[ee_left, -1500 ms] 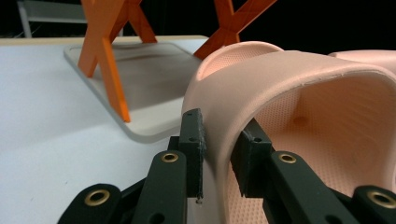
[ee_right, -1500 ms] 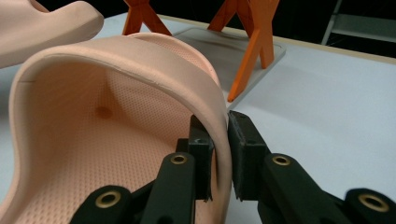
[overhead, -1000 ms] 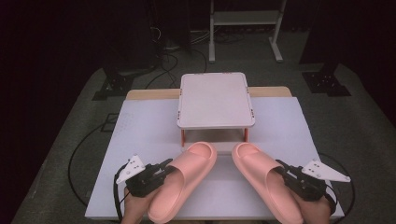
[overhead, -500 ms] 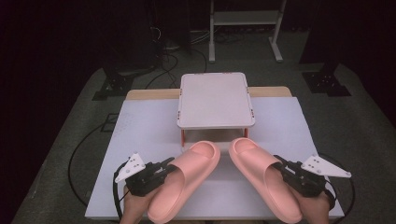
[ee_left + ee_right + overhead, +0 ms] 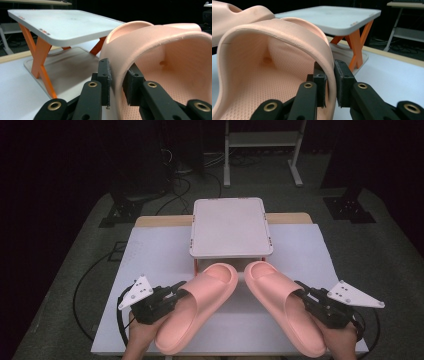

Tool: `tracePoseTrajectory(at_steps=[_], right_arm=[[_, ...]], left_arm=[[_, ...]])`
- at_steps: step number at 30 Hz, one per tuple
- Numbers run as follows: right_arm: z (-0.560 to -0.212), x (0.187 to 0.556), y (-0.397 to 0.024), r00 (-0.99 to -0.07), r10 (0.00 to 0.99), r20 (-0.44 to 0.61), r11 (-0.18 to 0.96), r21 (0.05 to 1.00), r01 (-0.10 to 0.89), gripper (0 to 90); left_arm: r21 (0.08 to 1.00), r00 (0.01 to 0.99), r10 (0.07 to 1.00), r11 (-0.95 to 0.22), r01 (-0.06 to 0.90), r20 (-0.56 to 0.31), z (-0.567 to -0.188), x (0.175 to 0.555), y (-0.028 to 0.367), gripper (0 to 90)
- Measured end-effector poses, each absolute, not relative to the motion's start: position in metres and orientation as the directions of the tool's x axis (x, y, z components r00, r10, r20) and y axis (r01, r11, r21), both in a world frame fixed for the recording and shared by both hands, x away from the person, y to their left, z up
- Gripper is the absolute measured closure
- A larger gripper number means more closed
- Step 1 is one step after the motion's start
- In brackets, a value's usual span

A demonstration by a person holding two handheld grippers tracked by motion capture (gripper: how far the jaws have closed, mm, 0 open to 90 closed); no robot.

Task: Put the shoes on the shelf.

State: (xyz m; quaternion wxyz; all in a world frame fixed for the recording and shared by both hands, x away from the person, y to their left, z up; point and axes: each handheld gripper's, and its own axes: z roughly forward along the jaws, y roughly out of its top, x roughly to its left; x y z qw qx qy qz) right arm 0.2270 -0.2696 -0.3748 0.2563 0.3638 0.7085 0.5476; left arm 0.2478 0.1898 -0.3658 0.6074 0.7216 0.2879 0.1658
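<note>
Two pink slide sandals are held up over the white table (image 5: 150,250), toes toward a small two-level rack. My left gripper (image 5: 176,292) is shut on the outer edge of the left sandal's (image 5: 200,302) strap; in the left gripper view the strap (image 5: 140,42) is pinched between the black pads (image 5: 106,75). My right gripper (image 5: 300,292) is shut on the outer strap edge of the right sandal (image 5: 282,305); the right gripper view has that strap (image 5: 287,32) squeezed between its pads (image 5: 343,77). The rack's white top shelf (image 5: 230,227) lies just beyond the toes.
The rack has orange crossed legs (image 5: 37,55) and a lower white shelf (image 5: 67,65). A metal stand (image 5: 260,140) and cables (image 5: 175,170) sit on the dark floor behind the table. A person's hands come in at the bottom edge.
Both sandals have risen off the table and their toes have edged closer to the rack's front. Both grips have stayed the same.
</note>
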Motion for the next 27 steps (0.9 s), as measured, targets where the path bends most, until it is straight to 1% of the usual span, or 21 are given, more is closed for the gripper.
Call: tracePoseTrajectory(at_steps=[11, 17, 27], right_arm=[[-0.353, 0.226, -0.267, -0.602, 0.798, 0.014, 0.132, 0.971, 0.198, 79.9], [-0.345, 0.234, -0.266, -0.591, 0.807, 0.004, 0.127, 0.976, 0.179, 79.9], [-0.336, 0.256, -0.264, -0.576, 0.817, 0.004, 0.119, 0.977, 0.175, 80.0]], left_arm=[[0.979, 0.787, 0.610, -0.089, 0.181, -0.091, -0.347, 0.255, 0.185, 77.6], [0.983, 0.780, 0.619, -0.070, 0.170, -0.090, -0.340, 0.266, 0.185, 77.6], [0.983, 0.770, 0.631, -0.062, 0.174, -0.097, -0.335, 0.286, 0.185, 77.6]])
